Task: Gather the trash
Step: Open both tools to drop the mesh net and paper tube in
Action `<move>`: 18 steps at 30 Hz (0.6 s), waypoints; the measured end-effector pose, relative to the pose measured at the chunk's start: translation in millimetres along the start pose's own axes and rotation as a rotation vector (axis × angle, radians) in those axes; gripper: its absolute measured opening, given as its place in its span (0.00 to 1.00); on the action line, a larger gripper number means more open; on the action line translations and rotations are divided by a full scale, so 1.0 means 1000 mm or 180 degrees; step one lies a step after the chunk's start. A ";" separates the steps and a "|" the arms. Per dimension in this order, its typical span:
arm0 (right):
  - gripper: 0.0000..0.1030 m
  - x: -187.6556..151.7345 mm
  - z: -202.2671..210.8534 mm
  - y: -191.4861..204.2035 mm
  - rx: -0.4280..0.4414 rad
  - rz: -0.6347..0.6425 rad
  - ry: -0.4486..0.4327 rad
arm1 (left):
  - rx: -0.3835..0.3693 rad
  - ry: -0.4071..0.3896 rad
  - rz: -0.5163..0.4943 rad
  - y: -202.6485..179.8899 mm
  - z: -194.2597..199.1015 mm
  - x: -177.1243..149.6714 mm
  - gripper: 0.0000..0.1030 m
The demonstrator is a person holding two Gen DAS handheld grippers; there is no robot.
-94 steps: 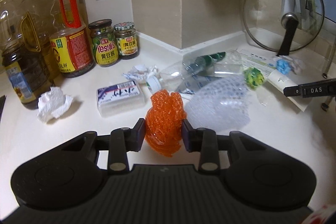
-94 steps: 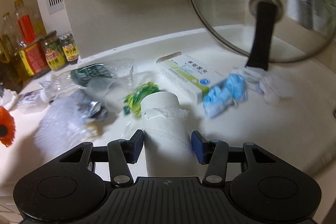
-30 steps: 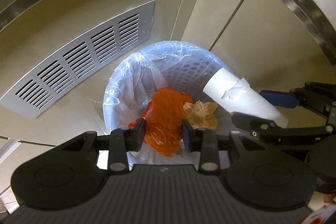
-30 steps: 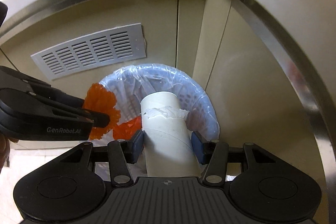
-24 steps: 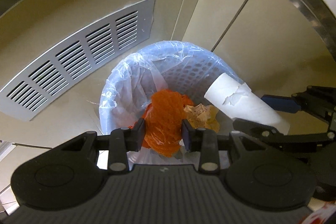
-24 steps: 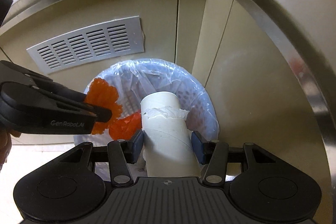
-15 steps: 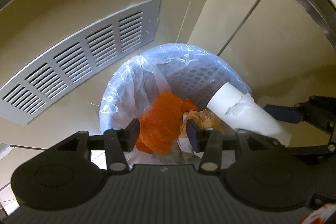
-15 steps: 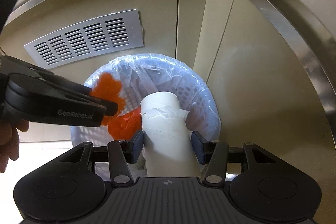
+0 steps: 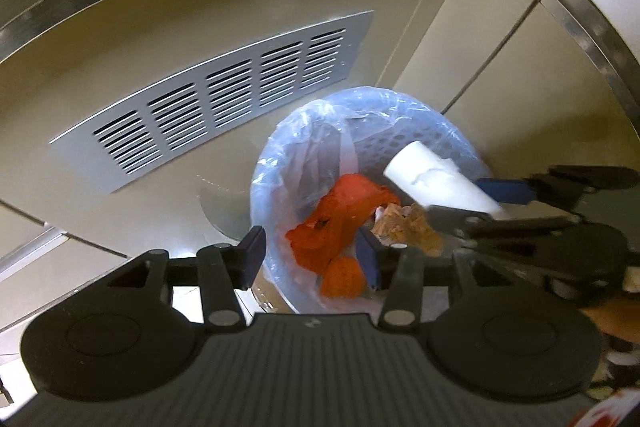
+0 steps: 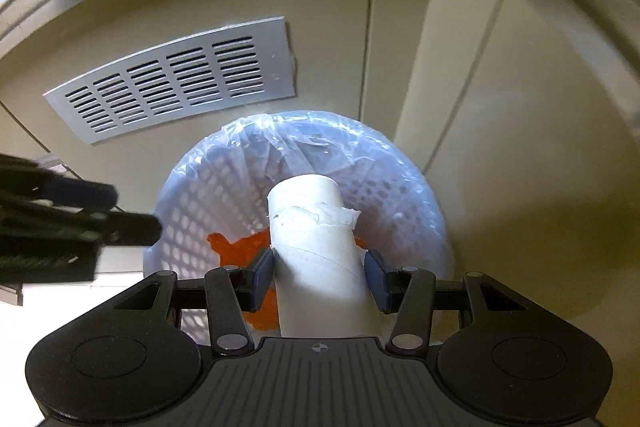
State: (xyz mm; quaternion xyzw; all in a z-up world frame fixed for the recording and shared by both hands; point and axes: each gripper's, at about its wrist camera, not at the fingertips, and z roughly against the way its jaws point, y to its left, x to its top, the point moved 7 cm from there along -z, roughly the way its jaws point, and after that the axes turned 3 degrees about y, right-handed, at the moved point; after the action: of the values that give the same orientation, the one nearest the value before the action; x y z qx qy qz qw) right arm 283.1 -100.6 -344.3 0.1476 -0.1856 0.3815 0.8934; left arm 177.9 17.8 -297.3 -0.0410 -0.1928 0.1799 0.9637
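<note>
While both grippers are hovering above a white waste basket lined with a clear bag, the left gripper is standing with its jaws spread wide and holding nothing. Orange mesh netting is lying inside the basket beside crumpled brown paper. The right gripper is clamping a white cardboard tube over the basket's opening.

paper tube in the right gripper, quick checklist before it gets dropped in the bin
1. Paper tube held between the right gripper fingers: ok.
2. Tube over the bin opening: ok.
3. Left gripper open, orange mesh lying in the bin: ok.
4. Left gripper clear of the tube's drop path: cannot tell.
5. Liner bag folded over the rim: ok.
6. Room left in the bin: ok.
</note>
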 end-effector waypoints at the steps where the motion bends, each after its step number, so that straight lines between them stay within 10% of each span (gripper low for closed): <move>1: 0.49 0.001 -0.007 0.002 0.0018 0.0005 0.0025 | 0.0005 -0.0009 0.0010 0.002 0.001 -0.001 0.44; 9: 0.60 -0.001 -0.060 0.011 0.0165 -0.0032 0.0247 | 0.0054 0.0010 0.0124 0.019 -0.001 -0.007 0.44; 18: 0.72 -0.006 -0.029 0.002 0.0167 -0.0167 0.0191 | 0.0063 -0.0013 0.0036 0.017 0.013 -0.012 0.44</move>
State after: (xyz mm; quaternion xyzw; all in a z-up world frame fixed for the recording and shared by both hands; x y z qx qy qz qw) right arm 284.4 -91.7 -372.1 0.1643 -0.1448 0.3670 0.9041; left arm 156.4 29.7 -292.4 -0.0322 -0.1928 0.1873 0.9627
